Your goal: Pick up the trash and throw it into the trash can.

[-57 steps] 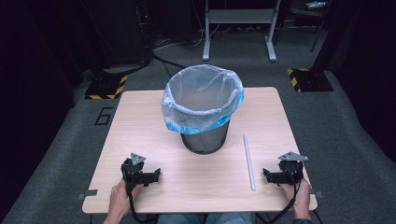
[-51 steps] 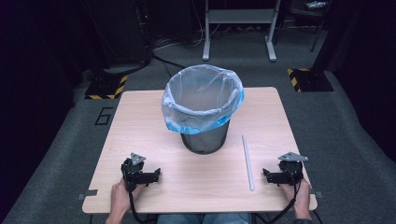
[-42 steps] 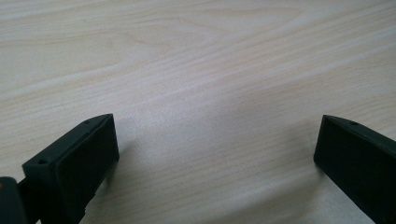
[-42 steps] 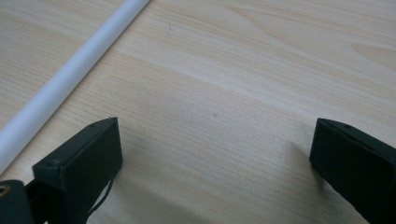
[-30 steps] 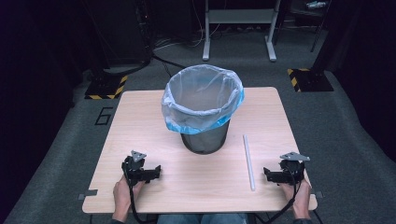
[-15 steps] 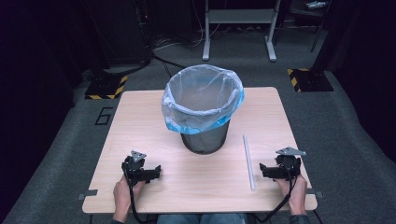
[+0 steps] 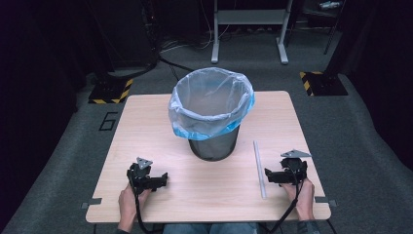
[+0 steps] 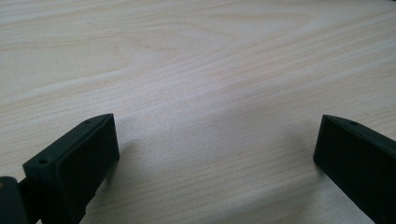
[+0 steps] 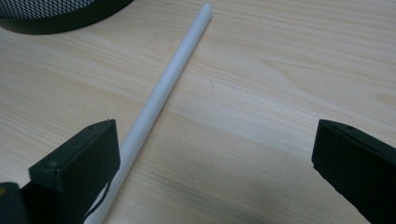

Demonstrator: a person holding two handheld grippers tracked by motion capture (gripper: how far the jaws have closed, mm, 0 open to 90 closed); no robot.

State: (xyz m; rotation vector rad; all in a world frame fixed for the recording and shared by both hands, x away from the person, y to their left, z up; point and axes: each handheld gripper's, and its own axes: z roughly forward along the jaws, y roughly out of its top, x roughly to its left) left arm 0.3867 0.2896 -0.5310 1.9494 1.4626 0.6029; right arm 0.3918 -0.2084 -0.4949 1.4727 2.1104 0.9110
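A: Right hand-held gripper (image 7: 272,175) is on the move. A moment ago it sat out by the right edge of the worktop (image 7: 146,122); now it has slid inward and its tips are just beside the white rod (image 7: 259,168).

B: And the right gripper view backs that up: jaws wide apart, nothing between the pads, with the white rod (image 9: 159,100) running up past the left-hand jaw. It looks close to that jaw, though I can't tell if they touch.

A: So not grasped yet. The rod lies flat on the wood, right of centre, pointing away from the person.

B: Left hand-held gripper (image 7: 158,179)?

A: Parked, same spot as before, near the front left. Its own view shows bare wood between spread jaws, so it's open and holding nothing.

B: Farther back, the black mesh bin (image 7: 214,146) stands mid-table, upright, with a clear bag (image 7: 212,105) folded over the rim. Its base sits just beyond the rod's far end.

A: My read: the approach has begun. The right side needs to straddle the rod before closing, and the bin looks like the likely destination.
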